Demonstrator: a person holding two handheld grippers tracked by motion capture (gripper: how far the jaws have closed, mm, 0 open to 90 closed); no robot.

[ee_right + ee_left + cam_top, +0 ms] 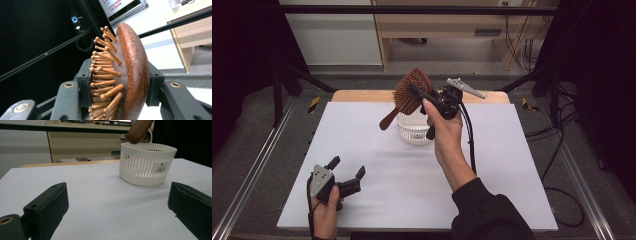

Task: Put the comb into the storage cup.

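Observation:
A brown wooden paddle hairbrush point(408, 93) hangs in the air above the white slotted basket point(413, 129), its handle pointing down and left. My right gripper point(418, 93) is shut on the brush head; one pad presses the bristle side, the other the smooth back point(133, 67). The handle tip point(138, 132) hovers over the basket's rim point(147, 147). My left gripper point(347, 167) rests on the white table point(377, 150) at the near left, open, nothing between its pads point(53, 200).
The basket point(145, 166) stands at the far middle of the table. Black frame bars and cables surround the table, with a wooden cabinet point(447, 25) behind it. A person's right forearm point(457, 160) crosses the table's middle right.

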